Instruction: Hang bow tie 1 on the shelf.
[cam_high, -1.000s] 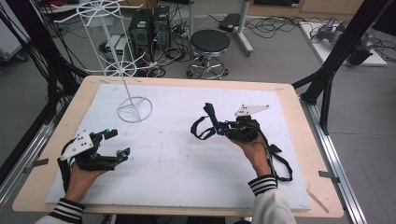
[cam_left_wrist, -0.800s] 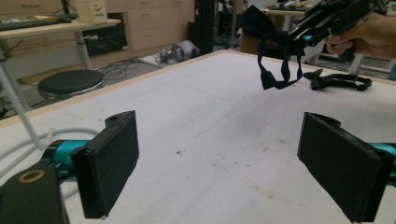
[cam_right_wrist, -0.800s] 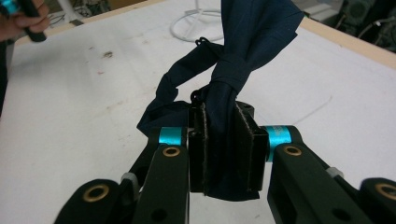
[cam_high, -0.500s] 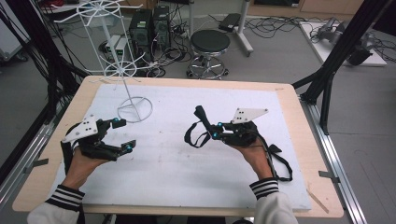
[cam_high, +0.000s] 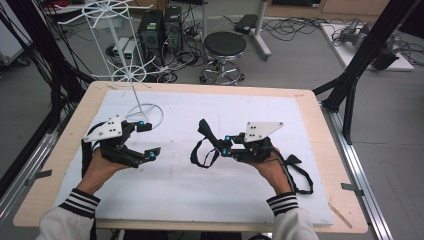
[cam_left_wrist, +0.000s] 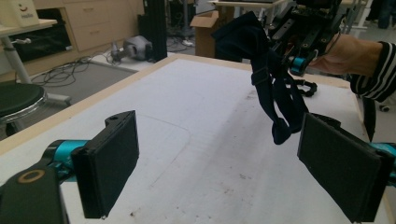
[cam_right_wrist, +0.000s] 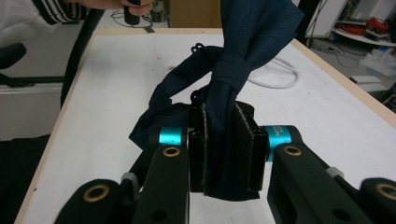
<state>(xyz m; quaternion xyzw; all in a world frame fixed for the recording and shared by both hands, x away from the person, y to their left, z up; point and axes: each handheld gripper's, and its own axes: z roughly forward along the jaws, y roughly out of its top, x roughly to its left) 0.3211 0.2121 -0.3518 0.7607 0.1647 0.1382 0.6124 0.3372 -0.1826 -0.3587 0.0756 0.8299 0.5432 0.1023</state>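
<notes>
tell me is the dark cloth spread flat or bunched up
Bunched up: the dark cloth is pinched between the right gripper's fingers, and its loops dangle.

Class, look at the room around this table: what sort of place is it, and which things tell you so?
Most likely a lab or workshop for recording handling tasks. A black frame stands by the table, computer towers and loose cables sit on the grey floor, and a rolling stool waits behind.

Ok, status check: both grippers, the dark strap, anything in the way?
Right gripper shut on the dark strap, loops hanging over the white mat. Left gripper open, nothing between its pads. White wire rack stands at far left, apart from both.
</notes>
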